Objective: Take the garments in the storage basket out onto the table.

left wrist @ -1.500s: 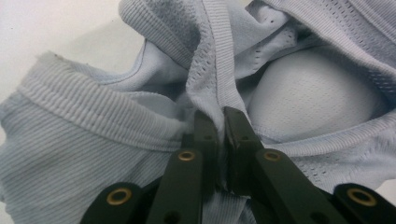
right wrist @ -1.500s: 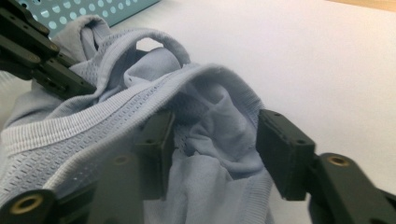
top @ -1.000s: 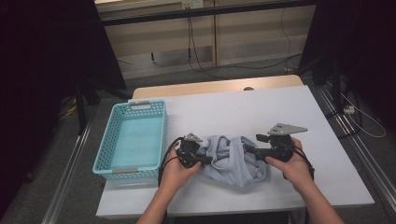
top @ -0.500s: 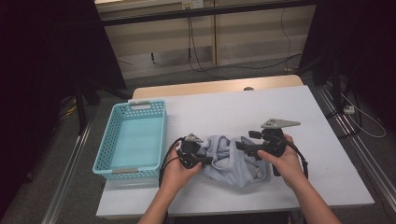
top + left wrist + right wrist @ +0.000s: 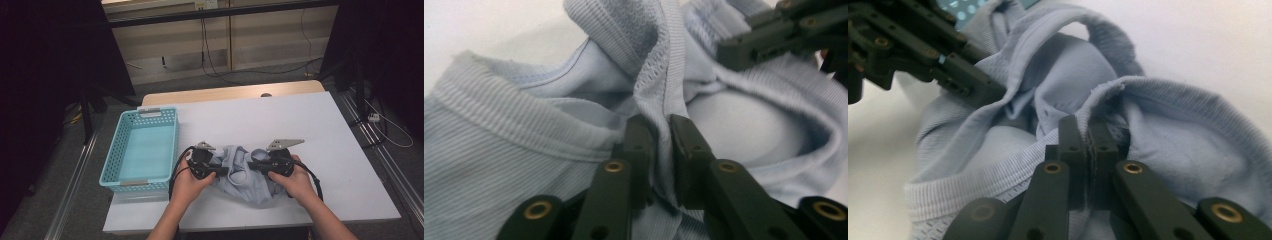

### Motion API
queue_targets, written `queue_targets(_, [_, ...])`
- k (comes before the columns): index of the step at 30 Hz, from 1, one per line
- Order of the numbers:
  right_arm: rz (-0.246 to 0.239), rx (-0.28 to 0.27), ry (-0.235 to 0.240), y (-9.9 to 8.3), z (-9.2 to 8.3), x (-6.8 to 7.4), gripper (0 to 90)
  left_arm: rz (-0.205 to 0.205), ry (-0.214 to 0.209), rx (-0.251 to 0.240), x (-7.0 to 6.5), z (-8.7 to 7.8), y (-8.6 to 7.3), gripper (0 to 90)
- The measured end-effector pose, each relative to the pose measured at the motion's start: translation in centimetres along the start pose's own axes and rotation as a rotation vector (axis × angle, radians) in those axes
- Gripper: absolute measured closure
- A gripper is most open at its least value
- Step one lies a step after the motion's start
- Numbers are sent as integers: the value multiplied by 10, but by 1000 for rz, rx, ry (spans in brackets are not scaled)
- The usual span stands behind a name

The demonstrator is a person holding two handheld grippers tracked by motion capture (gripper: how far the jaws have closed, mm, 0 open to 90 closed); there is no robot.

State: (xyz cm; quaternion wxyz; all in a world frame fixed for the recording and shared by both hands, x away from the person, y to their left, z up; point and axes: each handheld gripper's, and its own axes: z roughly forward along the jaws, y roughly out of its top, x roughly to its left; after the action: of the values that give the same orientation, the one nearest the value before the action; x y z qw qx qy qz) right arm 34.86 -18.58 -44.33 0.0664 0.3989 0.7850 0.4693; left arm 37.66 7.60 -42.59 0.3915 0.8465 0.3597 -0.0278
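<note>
**Two grippers clamped on a crumpled garment**

Left gripper (image 5: 659,127): jaws nearly together, pinching a ribbed hem of the pale blue garment (image 5: 245,175); right gripper (image 5: 1087,131): jaws pressed together on a stitched edge of the same cloth; garment bunched on the white table (image 5: 310,130) near its front edge, between both hands, just right of the turquoise basket (image 5: 141,150); no legible writing or labels.

On the table (image 5: 340,150), the cloth (image 5: 245,182) lay bunched near the front edge, between my hands. My left gripper (image 5: 217,172) was at its left side, my right gripper (image 5: 252,166) at its right, each closed on a fold. The basket (image 5: 142,150) stood just left of my left gripper.
</note>
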Motion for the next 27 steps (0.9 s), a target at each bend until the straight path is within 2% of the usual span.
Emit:
queue_targets(3, [-8, 6, 14, -4, -1, 5, 886, -1, -11, 0, -1, -3, 2, 742])
queue_targets(5, [-17, 18, 16, -8, 1, 8, 887, -14, -30, -12, -3, -6, 5, 697])
queue_targets(10, [-52, 36, 22, -12, 3, 14, 887, -15, -51, -19, -6, -12, 11, 594])
queue_targets(14, [-71, 50, 33, -15, 4, 19, 887, -31, -57, -42, -6, -19, 16, 522])
queue_targets(19, [-80, 62, 42, -18, 6, 23, 887, -37, -53, -78, -4, -27, 22, 441])
queue_targets(23, [-94, 72, 53, -19, 8, 26, 887, -33, -26, -115, 0, -28, 29, 375])
queue_targets(27, [-91, 74, 60, -20, 8, 27, 887, -49, -13, -119, 7, -25, 35, 352])
